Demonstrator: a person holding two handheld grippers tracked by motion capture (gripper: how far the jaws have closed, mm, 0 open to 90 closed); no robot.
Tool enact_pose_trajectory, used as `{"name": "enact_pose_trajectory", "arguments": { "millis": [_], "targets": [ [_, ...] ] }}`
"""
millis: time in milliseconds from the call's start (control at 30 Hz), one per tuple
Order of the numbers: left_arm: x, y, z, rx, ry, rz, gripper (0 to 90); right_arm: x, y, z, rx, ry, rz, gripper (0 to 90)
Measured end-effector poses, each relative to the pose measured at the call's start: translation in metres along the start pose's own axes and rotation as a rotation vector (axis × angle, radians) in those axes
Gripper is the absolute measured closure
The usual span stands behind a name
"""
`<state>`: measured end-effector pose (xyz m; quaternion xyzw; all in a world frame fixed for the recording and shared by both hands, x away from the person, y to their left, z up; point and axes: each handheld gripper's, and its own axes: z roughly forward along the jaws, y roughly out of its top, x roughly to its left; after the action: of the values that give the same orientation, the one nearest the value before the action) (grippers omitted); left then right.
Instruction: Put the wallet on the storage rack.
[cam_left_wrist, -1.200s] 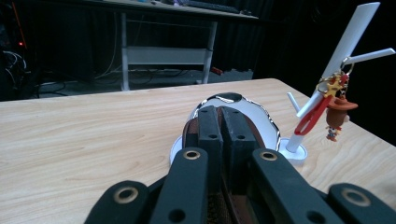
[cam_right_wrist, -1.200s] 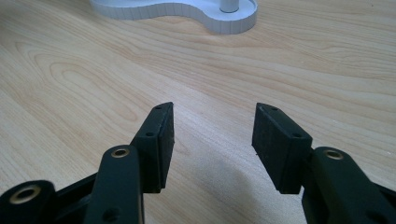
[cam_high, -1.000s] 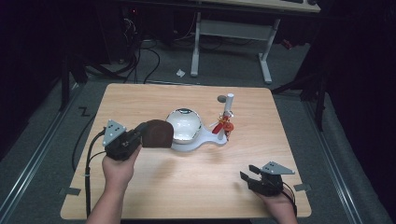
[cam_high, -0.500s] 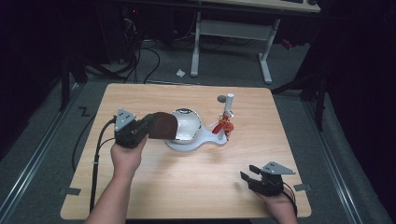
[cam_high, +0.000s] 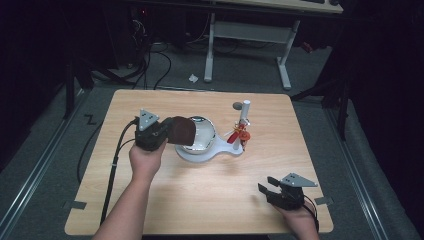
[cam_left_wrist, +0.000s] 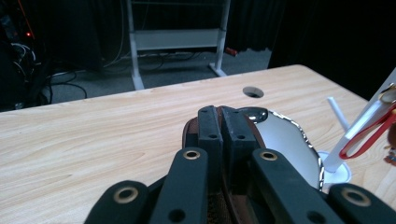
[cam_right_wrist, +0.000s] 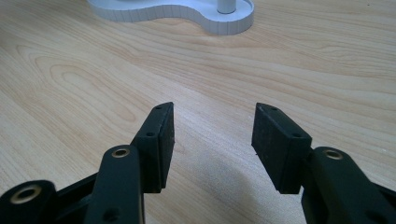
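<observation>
The left tongs (cam_high: 165, 132), jaws clamped on the edge of a dark brown disc (cam_high: 181, 130), hold it over the nine o'clock rim of a shiny round mirror (cam_high: 201, 135), apparently to cover or wipe the glass; the left gripper view shows the disc (cam_left_wrist: 189, 133) pinched beneath the jaws with the mirror (cam_left_wrist: 285, 140) just beyond. The mirror sits on a white stand (cam_high: 210, 153) mid-bench, beside a white post (cam_high: 244, 114) at three o'clock carrying a red loop (cam_high: 237, 135). The right tongs (cam_high: 268, 192), jaws spread and empty, rest at five o'clock, well apart, likely waiting on the wooden bench (cam_high: 150, 200).
</observation>
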<state>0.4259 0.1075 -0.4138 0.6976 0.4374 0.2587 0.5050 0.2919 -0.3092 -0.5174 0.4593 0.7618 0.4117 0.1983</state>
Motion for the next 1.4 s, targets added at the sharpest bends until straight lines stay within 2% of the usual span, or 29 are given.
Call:
{"name": "enact_pose_trajectory", "arguments": {
  "millis": [67,300,500,867,967,1267,1400],
  "targets": [
    [-0.002,0.0,0.003,0.004,0.0,-0.001,87.5,0.0,0.0,0.0,-0.001,0.0,0.0,49.3],
    [-0.016,0.001,0.015,0.041,0.026,0.033,87.4,0.001,0.0,-0.001,0.0,0.004,0.0,49.3],
    [-0.023,-0.004,0.025,0.063,0.039,0.032,87.3,0.001,0.0,-0.001,-0.001,0.005,0.002,49.3],
    [-0.029,-0.009,0.041,0.097,0.057,0.032,87.3,0.001,0.0,-0.001,-0.003,0.006,-0.002,49.3],
    [-0.03,-0.009,0.042,0.107,0.074,0.031,87.2,0.001,0.0,-0.001,-0.004,0.007,-0.002,49.3],
    [-0.034,-0.002,0.045,0.102,0.107,0.047,87.1,0.001,0.0,-0.002,-0.005,0.007,-0.002,49.4],
    [-0.034,-0.003,0.047,0.106,0.097,0.042,85.9,0.001,0.0,-0.001,-0.004,0.009,-0.003,49.4]
  ]
}}
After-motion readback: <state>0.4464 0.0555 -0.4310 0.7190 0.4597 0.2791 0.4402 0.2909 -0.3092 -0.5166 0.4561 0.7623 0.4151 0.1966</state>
